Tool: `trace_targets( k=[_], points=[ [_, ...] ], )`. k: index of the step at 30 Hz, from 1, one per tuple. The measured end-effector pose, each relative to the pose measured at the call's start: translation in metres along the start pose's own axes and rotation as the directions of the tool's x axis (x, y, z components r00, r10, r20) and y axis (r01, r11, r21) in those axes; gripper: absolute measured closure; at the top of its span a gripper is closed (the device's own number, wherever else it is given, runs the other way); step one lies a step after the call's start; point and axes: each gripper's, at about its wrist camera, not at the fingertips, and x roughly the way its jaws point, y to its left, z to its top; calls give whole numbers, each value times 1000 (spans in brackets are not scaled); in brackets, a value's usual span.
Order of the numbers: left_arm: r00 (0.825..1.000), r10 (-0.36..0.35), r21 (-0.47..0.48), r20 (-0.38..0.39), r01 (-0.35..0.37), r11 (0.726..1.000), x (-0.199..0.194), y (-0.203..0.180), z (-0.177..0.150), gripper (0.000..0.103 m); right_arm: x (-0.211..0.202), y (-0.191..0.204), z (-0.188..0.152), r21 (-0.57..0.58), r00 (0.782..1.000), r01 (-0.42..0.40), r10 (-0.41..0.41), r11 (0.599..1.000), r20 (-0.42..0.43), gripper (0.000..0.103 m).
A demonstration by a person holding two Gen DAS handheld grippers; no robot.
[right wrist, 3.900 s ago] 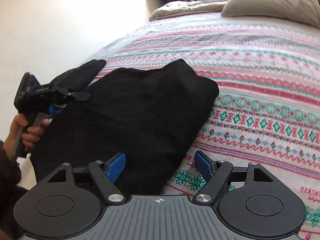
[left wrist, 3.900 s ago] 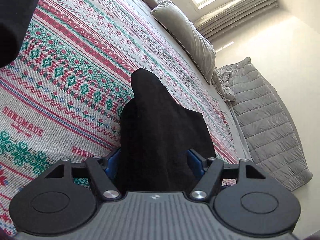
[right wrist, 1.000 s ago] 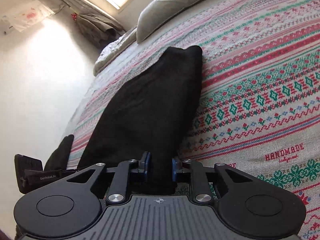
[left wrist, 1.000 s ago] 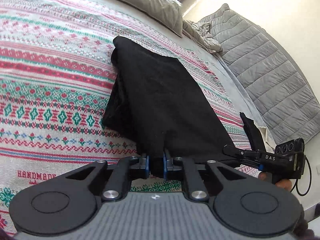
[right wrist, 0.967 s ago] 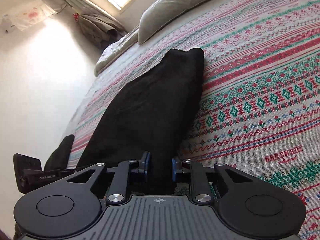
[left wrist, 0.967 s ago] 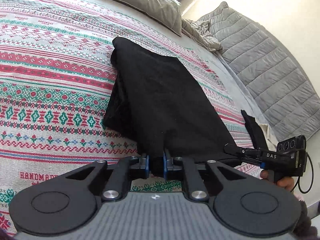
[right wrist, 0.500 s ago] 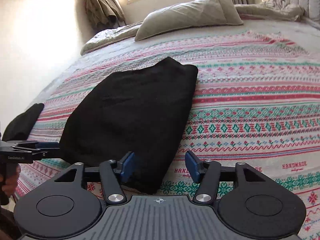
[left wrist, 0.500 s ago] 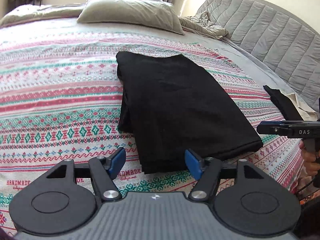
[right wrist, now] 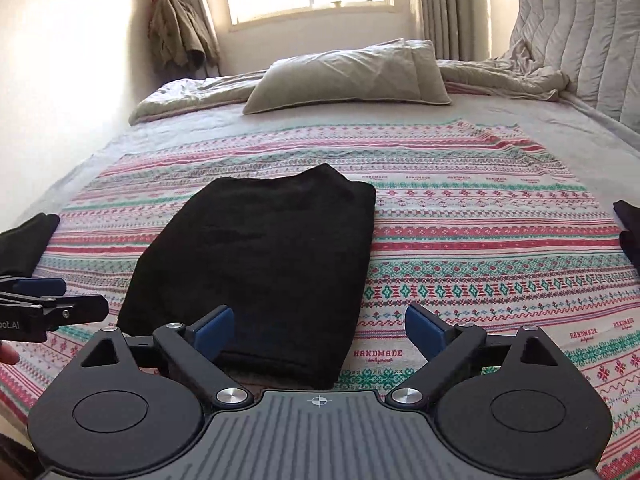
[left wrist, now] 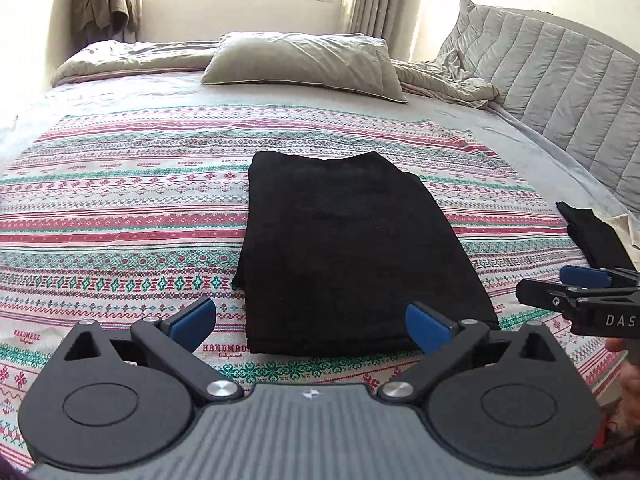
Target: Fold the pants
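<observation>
A second ago both tongs were clenched on the near hem of the black pants (left wrist: 352, 256); now each has let go and drawn back and up from the bed. The left gripper (left wrist: 310, 326) has its jaws opening with nothing between them; the blue pads (left wrist: 192, 318) stand apart above the blanket, just short of the near edge of the pants. The right gripper (right wrist: 318, 330) is also opening and empty, with the near right corner of the pants lying beyond and below its left pad.

The pants lie flat ahead of both tongs as one compact rectangle with stacked layers showing at the near edge, resting on the patterned blanket (left wrist: 120, 216). Judged from that shape, the last fold has been laid down and released, so the task looks finished or nearly so; at most a little squaring of the far end, which looks slightly rounded in the right wrist view, may remain.

Counted: one folded pair of pants; two grippers, each seen at the edge of the other's view; one pillow (left wrist: 304, 64) far beyond the pants; one rumpled grey duvet (left wrist: 444, 80) by the pillow; two other dark cloths, one off to each side of the tongs (left wrist: 592, 236) (right wrist: 24, 240); one quilted headboard (left wrist: 560, 92).
</observation>
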Motion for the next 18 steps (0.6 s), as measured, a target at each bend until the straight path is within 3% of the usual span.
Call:
trace_targets(
  k=[9, 18],
  points=[
    [979, 202, -8, -21, -202, 979, 12, -16, -26, 0, 2, 17, -25, -37, 995, 96, -96, 995, -2, 3],
    [969, 244, -31, -43, -246, 969, 25, -15, -31, 0, 17, 25, -32, -57, 989, 144, -145, 988, -8, 3]
  ],
)
